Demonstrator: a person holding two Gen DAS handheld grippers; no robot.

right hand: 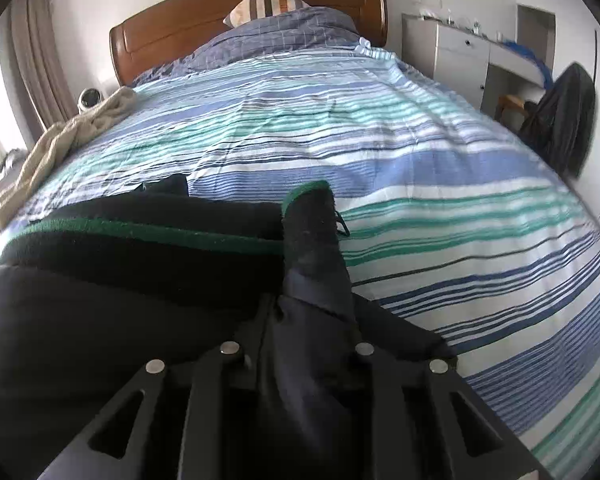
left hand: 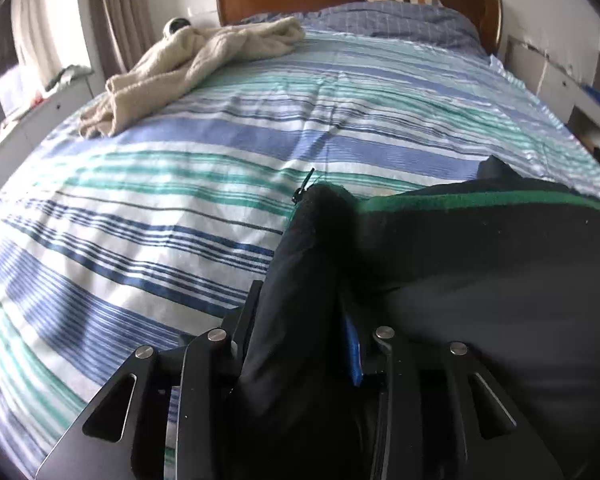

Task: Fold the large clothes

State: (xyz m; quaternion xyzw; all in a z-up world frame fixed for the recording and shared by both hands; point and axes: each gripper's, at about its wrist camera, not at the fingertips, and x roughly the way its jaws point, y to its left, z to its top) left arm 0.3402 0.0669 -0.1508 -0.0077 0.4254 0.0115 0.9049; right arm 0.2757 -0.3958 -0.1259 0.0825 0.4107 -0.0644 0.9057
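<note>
A dark navy jacket (left hand: 480, 264) with a green fleece lining edge lies on the striped bed (left hand: 180, 200). My left gripper (left hand: 300, 300) is shut on its left corner; fabric bulges up between the jaws and hides the fingertips. A zip pull sticks out at the corner. In the right wrist view the same jacket (right hand: 120, 280) stretches to the left. My right gripper (right hand: 312, 292) is shut on its right corner, cloth covering the fingertips. The jacket hangs taut between the two grippers, low over the bed (right hand: 420, 160).
A cream knit garment (left hand: 188, 64) lies crumpled at the bed's far left, also in the right wrist view (right hand: 68, 136). Blue checked pillow (left hand: 400, 20) and wooden headboard (right hand: 180, 28) at the far end. White drawers (right hand: 460, 60) and a dark bag (right hand: 560, 116) stand right.
</note>
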